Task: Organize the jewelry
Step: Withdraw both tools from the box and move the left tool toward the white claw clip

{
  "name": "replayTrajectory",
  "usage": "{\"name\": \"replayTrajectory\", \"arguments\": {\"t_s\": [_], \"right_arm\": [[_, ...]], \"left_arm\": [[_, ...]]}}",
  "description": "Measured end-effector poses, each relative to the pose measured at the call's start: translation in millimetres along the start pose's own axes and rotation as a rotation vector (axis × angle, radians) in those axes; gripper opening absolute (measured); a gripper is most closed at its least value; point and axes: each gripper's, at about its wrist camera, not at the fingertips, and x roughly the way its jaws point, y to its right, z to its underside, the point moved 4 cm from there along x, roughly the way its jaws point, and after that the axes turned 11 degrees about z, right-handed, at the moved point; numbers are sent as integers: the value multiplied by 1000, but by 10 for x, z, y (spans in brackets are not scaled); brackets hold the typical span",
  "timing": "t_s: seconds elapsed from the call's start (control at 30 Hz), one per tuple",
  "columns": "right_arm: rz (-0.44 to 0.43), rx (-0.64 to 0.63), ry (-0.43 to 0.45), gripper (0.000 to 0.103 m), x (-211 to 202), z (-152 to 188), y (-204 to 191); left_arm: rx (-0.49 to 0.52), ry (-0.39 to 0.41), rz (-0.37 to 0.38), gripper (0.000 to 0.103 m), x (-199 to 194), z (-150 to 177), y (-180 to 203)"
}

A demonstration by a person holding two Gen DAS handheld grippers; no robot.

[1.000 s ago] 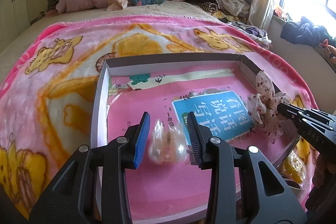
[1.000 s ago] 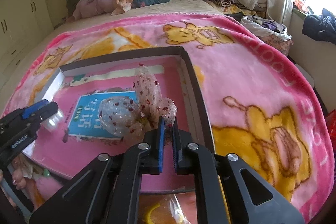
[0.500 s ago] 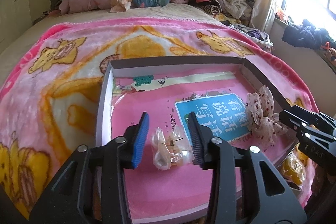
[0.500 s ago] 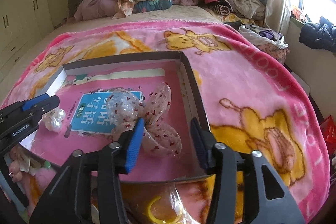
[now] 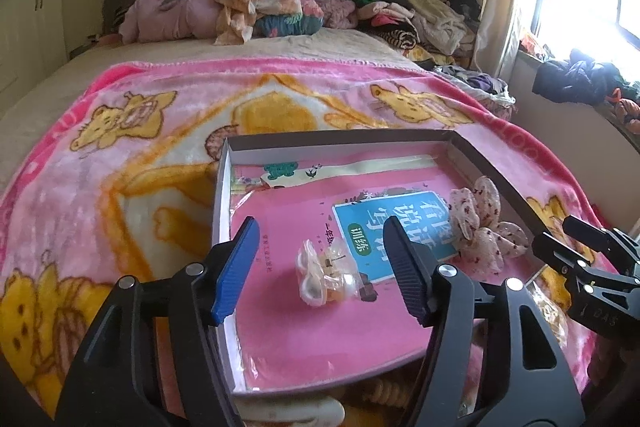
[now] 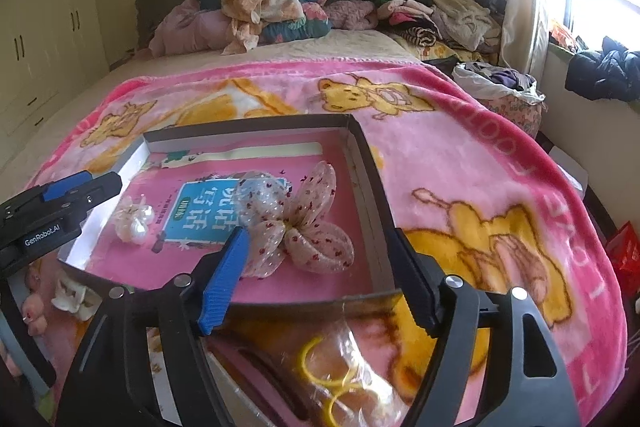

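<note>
Both grippers stood apart with nothing clamped: my left gripper (image 5: 320, 263) had just been spreading its jaws, one small clear plastic bag of pearly earrings (image 5: 326, 277) lying loose between them on the tray floor. My right gripper (image 6: 320, 261) had likewise just been widening, one spotted sheer fabric bow hair clip (image 6: 296, 223) resting free ahead of its fingers. Both pieces lay inside one shallow grey-walled cardboard tray (image 6: 370, 187) lined with a pink booklet, on one pink bear-print blanket (image 6: 480, 155). One bag of yellow hair bands (image 6: 340, 375) lay outside, nearest me.
</note>
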Motion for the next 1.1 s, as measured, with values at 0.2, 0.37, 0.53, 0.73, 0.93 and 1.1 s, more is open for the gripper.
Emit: {"name": "replayTrajectory", "arguments": {"t_s": [0.2, 0.37, 0.53, 0.73, 0.93, 1.1], "right_arm": [[-11, 11, 32, 79, -183, 46, 11], [-31, 25, 66, 82, -351, 53, 24], [-44, 35, 84, 82, -471, 69, 30], [-58, 37, 99, 82, -601, 148, 2], [-71, 27, 108, 82, -672, 249, -60], [-82, 18, 107, 82, -716, 325, -122]], "left_arm": [[14, 22, 9, 74, -145, 35, 65], [26, 43, 16, 86, -260, 76, 109], [36, 60, 25, 91, -359, 110, 152], [50, 82, 29, 91, -464, 163, 190], [51, 93, 29, 91, -529, 213, 198], [55, 100, 24, 91, -595, 247, 185]]}}
